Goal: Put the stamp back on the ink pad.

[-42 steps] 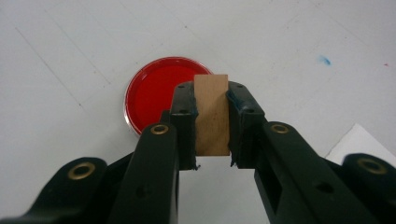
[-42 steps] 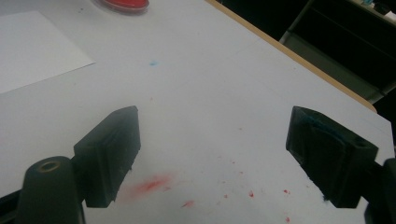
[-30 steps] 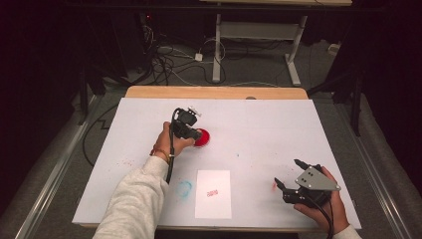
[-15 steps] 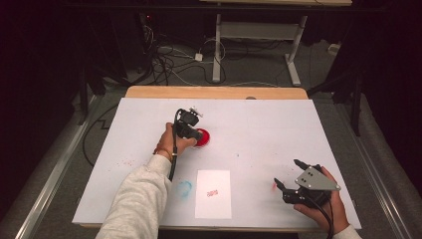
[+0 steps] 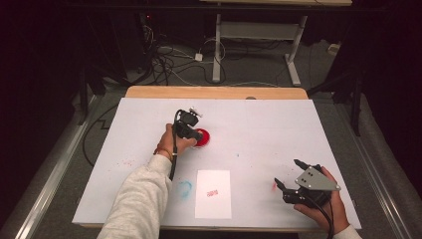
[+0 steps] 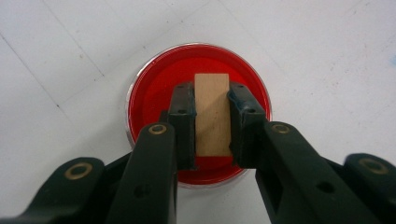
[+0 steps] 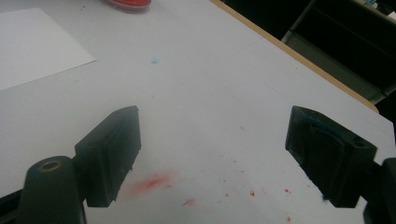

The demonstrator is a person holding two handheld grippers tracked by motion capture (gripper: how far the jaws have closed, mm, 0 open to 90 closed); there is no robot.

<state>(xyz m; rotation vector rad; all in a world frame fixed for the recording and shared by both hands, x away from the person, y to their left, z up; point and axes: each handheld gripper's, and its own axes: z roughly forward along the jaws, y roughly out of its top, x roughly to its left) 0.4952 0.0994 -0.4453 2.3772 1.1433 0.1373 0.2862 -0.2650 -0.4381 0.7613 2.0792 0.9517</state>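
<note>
Count on the white table (image 5: 259, 124)

One round red ink dish (image 6: 154, 88), one small wooden block (image 6: 212, 114), one white paper sheet (image 5: 213, 199), two black grippers.

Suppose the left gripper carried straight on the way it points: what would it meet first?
The left gripper, shut on a wooden block, points down at the red ink pad. The block would likely meet the pad first; any gap is unclear.

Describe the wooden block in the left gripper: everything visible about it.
The wooden block is a small, pale, rectangular piece of plain light wood with faint grain. The left gripper is shut on it, a black pad pressed flat on each long side. It sits over the round red ink pad, near the middle; whether its underside touches the red surface cannot be told. Its upper face looks clean.
</note>
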